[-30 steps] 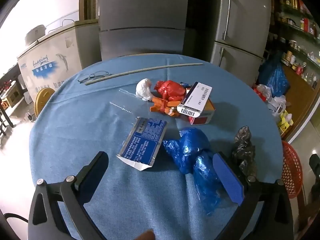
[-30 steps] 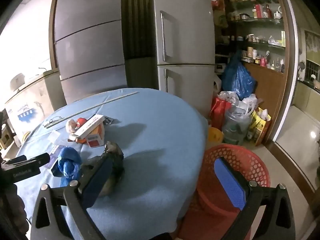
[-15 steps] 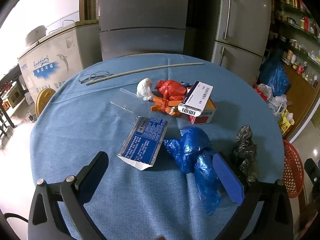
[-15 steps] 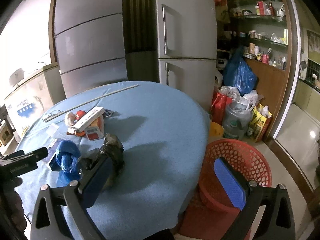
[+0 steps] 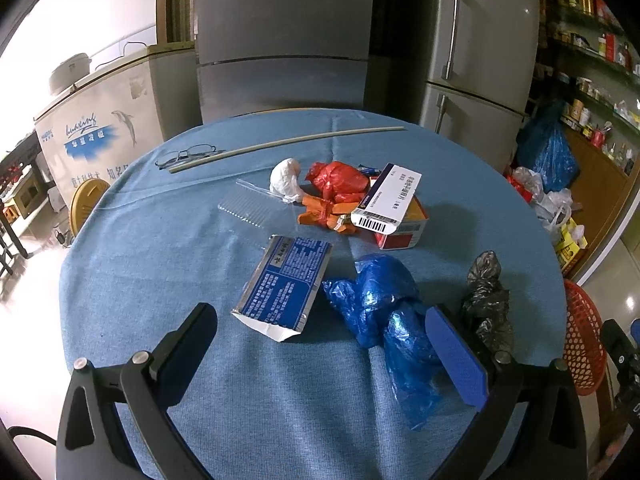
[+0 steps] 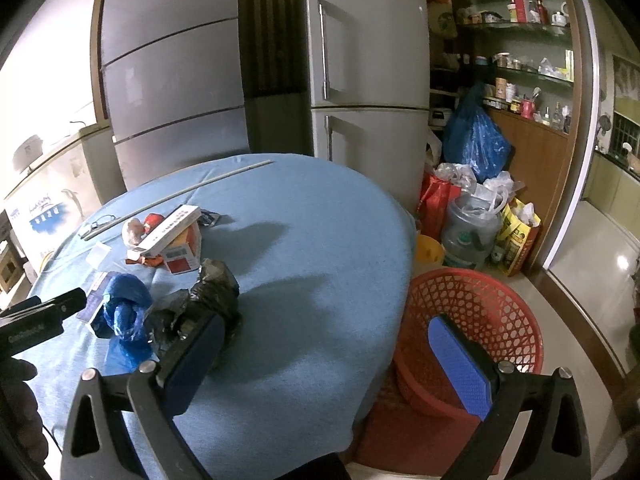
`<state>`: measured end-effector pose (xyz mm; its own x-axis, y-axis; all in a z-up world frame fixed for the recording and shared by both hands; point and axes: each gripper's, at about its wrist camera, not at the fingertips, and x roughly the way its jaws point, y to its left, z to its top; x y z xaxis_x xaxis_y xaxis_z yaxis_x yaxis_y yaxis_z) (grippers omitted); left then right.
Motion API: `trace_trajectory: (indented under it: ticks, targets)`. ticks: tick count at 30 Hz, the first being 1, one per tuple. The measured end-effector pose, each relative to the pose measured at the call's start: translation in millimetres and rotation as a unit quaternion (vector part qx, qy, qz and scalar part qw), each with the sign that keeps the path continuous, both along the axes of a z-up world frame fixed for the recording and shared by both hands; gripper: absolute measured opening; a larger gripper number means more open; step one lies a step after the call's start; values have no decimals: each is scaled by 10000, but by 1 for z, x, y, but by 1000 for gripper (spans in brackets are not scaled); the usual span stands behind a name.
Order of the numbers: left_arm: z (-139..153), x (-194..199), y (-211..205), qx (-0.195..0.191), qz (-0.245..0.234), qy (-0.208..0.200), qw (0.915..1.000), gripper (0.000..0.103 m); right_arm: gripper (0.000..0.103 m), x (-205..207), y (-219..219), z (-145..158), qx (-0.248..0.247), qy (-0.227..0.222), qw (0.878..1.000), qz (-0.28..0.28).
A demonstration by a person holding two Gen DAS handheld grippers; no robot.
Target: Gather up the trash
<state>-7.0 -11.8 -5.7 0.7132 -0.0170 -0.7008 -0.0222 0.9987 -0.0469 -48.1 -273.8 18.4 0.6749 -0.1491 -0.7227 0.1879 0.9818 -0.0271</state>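
Kitchen, trash pickup | I held my left gripper (image 5: 320, 356) wide and empty over the tabletop (image 5: 160, 248); blue bag (image 5: 384, 312) lay just right of centre, long axis toward me | right gripper (image 6: 328, 356) wide, nearer black bag (image 6: 212, 292); red basket (image 6: 472, 304) stood beside the tabletop

On the round table (image 5: 140, 264): one blue foil pouch (image 5: 282, 286), two crumpled blue plastic bags (image 5: 386, 308), one black bag (image 5: 486, 300), one red bag (image 5: 338, 182), one white wad (image 5: 285, 178), one orange wrapper (image 5: 324, 212). Also two cartons, one white (image 5: 386, 200) atop one red-and-orange (image 5: 404, 226), plus one clear plastic sheet (image 5: 250, 206), one pair of glasses (image 5: 186, 155), one long rod (image 5: 288, 142). Beside the table, one red mesh basket (image 6: 468, 312); behind, two grey refrigerators (image 6: 368, 60).
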Motion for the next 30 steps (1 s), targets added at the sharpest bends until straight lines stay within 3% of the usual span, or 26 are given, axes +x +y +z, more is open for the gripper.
trace_trajectory:
  ticks: [30]
  targets:
    - [-2,-7,-6,-4,-6,-25,10000,103,103,-6,-8,-4,-46,50,9999,-155]
